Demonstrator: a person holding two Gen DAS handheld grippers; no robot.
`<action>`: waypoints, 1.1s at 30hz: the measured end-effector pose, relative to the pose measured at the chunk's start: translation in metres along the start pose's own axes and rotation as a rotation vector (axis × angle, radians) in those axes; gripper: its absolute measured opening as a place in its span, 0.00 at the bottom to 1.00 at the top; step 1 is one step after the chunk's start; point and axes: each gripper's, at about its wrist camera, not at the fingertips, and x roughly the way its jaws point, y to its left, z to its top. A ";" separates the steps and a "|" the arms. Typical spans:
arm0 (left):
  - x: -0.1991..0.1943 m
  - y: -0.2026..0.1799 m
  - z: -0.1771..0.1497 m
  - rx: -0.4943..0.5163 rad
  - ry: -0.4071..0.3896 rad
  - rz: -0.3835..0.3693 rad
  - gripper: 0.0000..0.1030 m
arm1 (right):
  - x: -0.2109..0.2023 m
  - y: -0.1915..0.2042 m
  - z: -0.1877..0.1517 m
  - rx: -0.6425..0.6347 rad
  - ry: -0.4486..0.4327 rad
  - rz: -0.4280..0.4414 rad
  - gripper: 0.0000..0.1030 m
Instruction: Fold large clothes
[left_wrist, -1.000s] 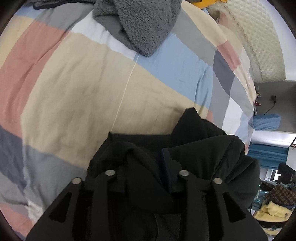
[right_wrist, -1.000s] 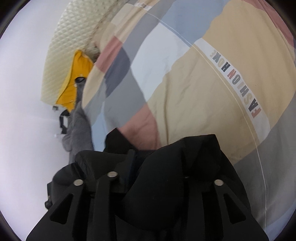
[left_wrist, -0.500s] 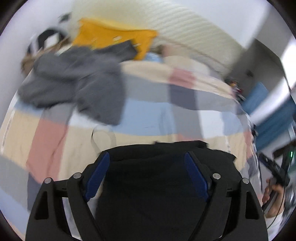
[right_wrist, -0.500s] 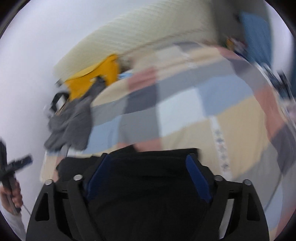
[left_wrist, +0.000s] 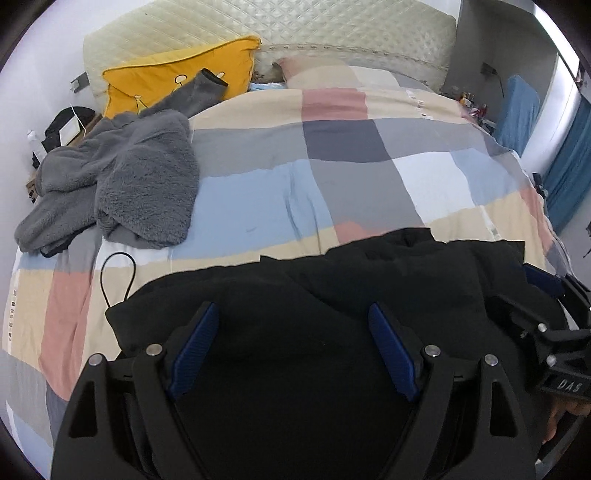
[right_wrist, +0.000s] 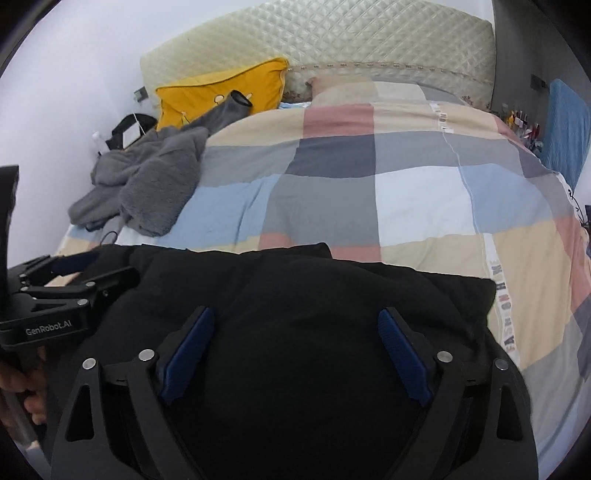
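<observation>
1. Left wrist view: my left tongs (left_wrist: 291, 347) stand spread and released above the bulky black fabric garment (left_wrist: 332, 295), which lies across the lower half of the frame on the checked patchwork bed cover (left_wrist: 351, 173). I judge they're apart to take a fresh fold edge.
2. Right wrist view: my right tongs (right_wrist: 295, 347) are likewise spread and empty over the same garment (right_wrist: 314, 295); the fluffy grey fleece garment (right_wrist: 155, 188) waits at upper left, clear of the folding space.
</observation>
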 end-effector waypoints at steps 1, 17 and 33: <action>0.001 -0.001 -0.001 0.005 -0.003 0.014 0.81 | 0.005 0.001 0.001 -0.005 0.006 -0.004 0.89; 0.004 -0.002 -0.017 0.149 -0.076 0.121 0.81 | 0.005 0.004 -0.019 -0.032 -0.032 -0.041 0.96; -0.045 0.060 -0.097 -0.059 -0.164 0.104 0.83 | -0.054 -0.039 -0.072 -0.070 -0.170 -0.016 0.99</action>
